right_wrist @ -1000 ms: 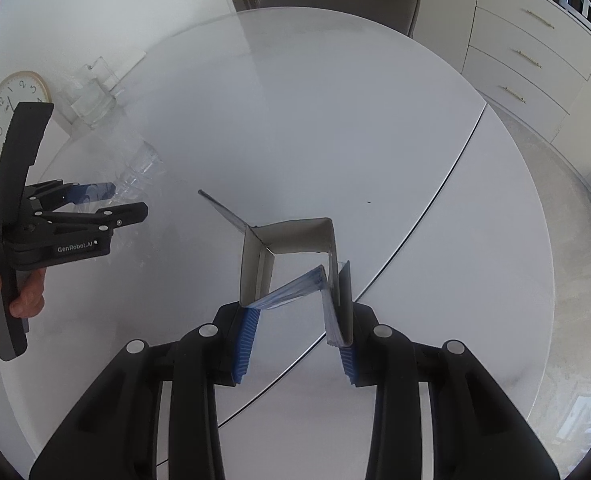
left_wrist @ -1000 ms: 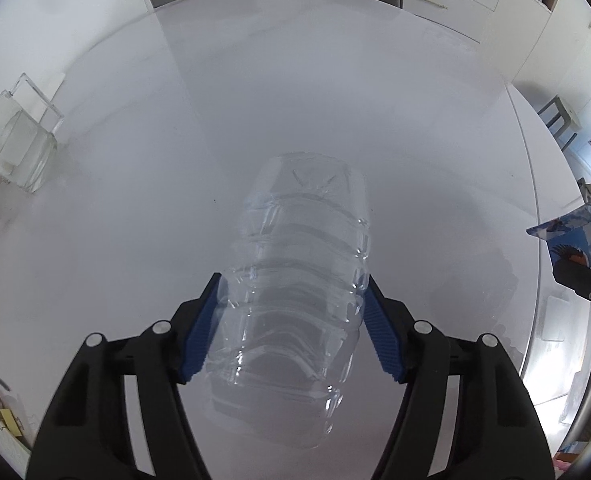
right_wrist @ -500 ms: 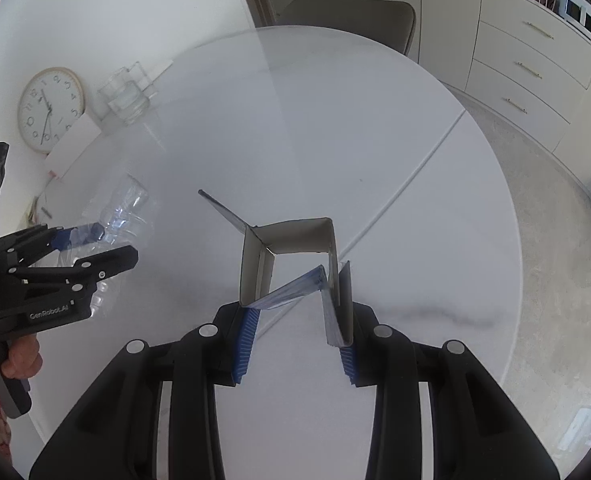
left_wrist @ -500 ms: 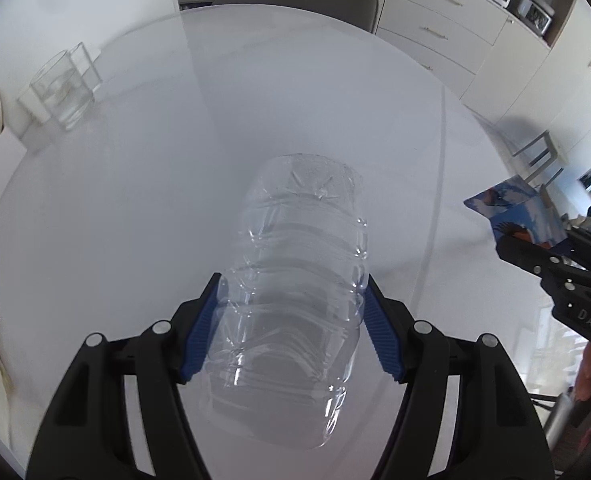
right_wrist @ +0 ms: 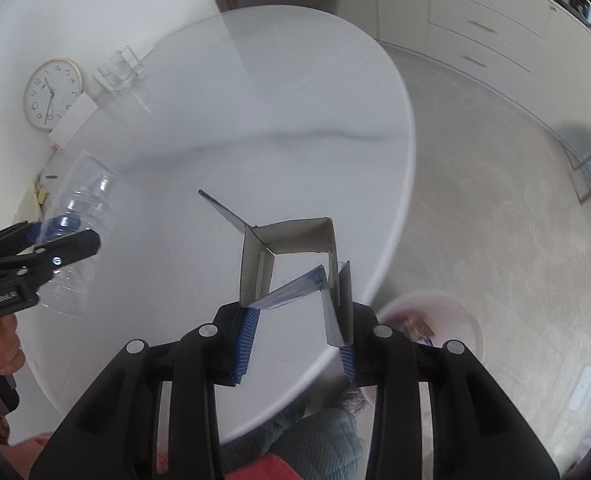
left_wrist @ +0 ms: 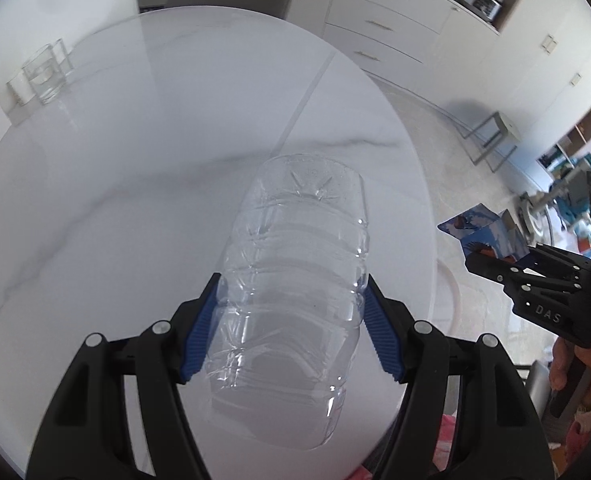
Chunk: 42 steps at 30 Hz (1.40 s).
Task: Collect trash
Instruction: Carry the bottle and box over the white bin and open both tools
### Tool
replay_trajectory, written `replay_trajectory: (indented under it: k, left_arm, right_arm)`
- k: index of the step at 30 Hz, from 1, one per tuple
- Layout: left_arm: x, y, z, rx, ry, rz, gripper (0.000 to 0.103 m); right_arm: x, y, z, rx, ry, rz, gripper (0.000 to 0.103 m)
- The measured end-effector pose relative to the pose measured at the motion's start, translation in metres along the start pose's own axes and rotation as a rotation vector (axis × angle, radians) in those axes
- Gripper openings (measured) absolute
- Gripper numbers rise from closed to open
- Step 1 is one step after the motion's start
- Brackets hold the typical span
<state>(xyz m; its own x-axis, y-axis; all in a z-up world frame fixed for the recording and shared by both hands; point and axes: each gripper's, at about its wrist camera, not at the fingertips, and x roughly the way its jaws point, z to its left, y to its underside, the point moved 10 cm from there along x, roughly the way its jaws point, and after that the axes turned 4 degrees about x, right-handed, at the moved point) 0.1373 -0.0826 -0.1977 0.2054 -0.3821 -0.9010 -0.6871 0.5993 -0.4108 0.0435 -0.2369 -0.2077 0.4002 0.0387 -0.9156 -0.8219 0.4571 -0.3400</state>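
Both grippers loaded above the desk (left_wrist: 95, 200).
Left gripper (left_wrist: 289, 326) jaws clamp a clear bottle (left_wrist: 295, 300); right gripper (right_wrist: 295, 344) jaws clamp an opened carton (right_wrist: 295, 256).

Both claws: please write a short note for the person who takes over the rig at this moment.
Left claw: shut on the clear ribbed plastic bottle, held above the round white marble table.
Right claw: shut on the opened flattened cardboard box, near the table edge.
Done: both pieces picked up.
Left: drop both, probably into the pale pink bin on the floor below the right claw; it seems to hold a wrapper.
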Motion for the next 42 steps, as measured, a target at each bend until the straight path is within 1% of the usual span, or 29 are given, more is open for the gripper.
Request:
replay_trajectory:
  k: [3,6,10,13,15,16,17,18,19,20,23,26,30,32,36,39,42]
  left_arm:
    - [0.005,0.013,-0.037,0.037,0.041,0.012,0.065]
    - [0.013,0.021,-0.078,0.088,0.064,0.025,0.065]
    - [0.022,0.026,-0.128,0.096,0.096,0.045,0.065]
    - [0.026,0.026,-0.154,0.092,0.082,0.048,0.065]
    - [0.029,0.024,-0.163,0.095,0.072,0.054,0.065]
    - [0.029,0.028,-0.169,0.096,0.063,0.060,0.065]
    - [0.030,0.030,-0.174,0.095,0.055,0.065,0.065]
    - [0.031,0.031,-0.176,0.092,0.050,0.070,0.065]
    - [0.033,0.031,-0.177,0.087,0.046,0.078,0.065]
    - [0.035,0.032,-0.178,0.084,0.043,0.085,0.065]
    - [0.037,0.034,-0.189,0.088,0.031,0.093,0.065]
    - [0.040,0.036,-0.198,0.100,0.032,0.097,0.065]
    - [0.041,0.036,-0.211,0.124,0.034,0.094,0.065]
    - [0.044,0.035,-0.221,0.139,0.043,0.099,0.065]
    - [0.059,0.035,-0.242,0.186,0.072,0.122,0.065]
    - [0.074,0.038,-0.263,0.229,0.099,0.149,0.065]
    - [0.099,0.040,-0.288,0.271,0.131,0.183,0.066]
  right_arm:
    - [-0.003,0.023,-0.032,0.025,0.028,0.012,0.036]
    - [-0.002,0.048,-0.076,0.046,0.068,0.032,0.037]
    - [0.016,0.071,-0.124,0.060,0.096,0.077,0.038]
    - [0.033,0.082,-0.152,0.037,0.106,0.103,0.038]
    - [0.049,0.088,-0.161,0.016,0.093,0.134,0.043]
    - [0.053,0.089,-0.162,0.007,0.079,0.148,0.052]
    - [0.057,0.092,-0.166,-0.001,0.078,0.155,0.068]
    - [0.060,0.093,-0.170,-0.012,0.094,0.154,0.077]
    - [0.061,0.095,-0.171,-0.022,0.104,0.146,0.091]
    - [0.060,0.093,-0.172,-0.032,0.108,0.135,0.096]
    - [0.055,0.095,-0.175,-0.024,0.085,0.122,0.097]
    - [0.048,0.098,-0.185,0.002,0.070,0.112,0.098]
    - [0.038,0.103,-0.195,0.024,0.072,0.097,0.098]
    - [0.034,0.101,-0.200,0.024,0.087,0.083,0.098]
    - [0.015,0.104,-0.221,0.025,0.155,0.042,0.098]
    - [-0.005,0.106,-0.244,0.050,0.197,0.013,0.098]
    - [-0.017,0.110,-0.265,0.074,0.220,0.003,0.098]
